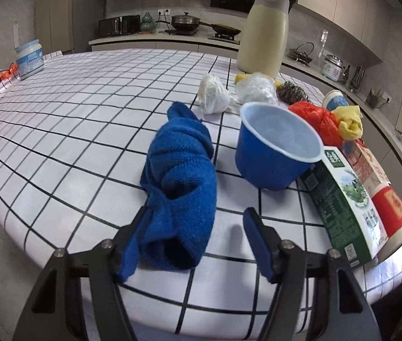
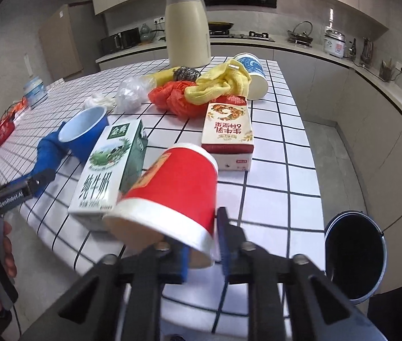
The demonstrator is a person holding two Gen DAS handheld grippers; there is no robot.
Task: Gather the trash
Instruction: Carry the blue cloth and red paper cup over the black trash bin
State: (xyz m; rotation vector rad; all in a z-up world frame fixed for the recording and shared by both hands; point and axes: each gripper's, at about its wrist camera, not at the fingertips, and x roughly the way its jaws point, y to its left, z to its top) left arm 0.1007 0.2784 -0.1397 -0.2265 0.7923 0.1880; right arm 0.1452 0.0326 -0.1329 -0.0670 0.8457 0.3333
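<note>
Nearest in the right wrist view, the right hand-held gripper (image 2: 203, 244) has its jaws narrow, pinched on the white rim wall of a red paper cup (image 2: 169, 196) lying on its side at the near edge of the checked worktop (image 2: 280, 176); one pad is inside the mouth, the other against the outer wall. At 3 o'clock from the cup, below the worktop edge, stands a dark round bin (image 2: 354, 255). At 10 o'clock, touching the cup, a green milk carton (image 2: 107, 170) lies flat; at 1 o'clock a red-and-white carton (image 2: 228, 133) lies apart from it.

In the left wrist view the left hand-held gripper (image 1: 198, 241) is about half open, straddling the near end of a rolled blue cloth (image 1: 181, 182); the left pad touches it, the right pad stands clear. At 2 o'clock from the cloth sits a blue cup (image 1: 275, 147), upright.

Farther back lie a red plastic bag (image 2: 172, 96), a yellow cloth (image 2: 221, 85), crumpled white paper (image 1: 213, 93), a clear plastic wad (image 1: 255, 88), a steel scourer (image 1: 292, 92) and a tipped blue-patterned paper cup (image 2: 252, 74). A cream jug (image 1: 263, 34) stands at the far edge.
</note>
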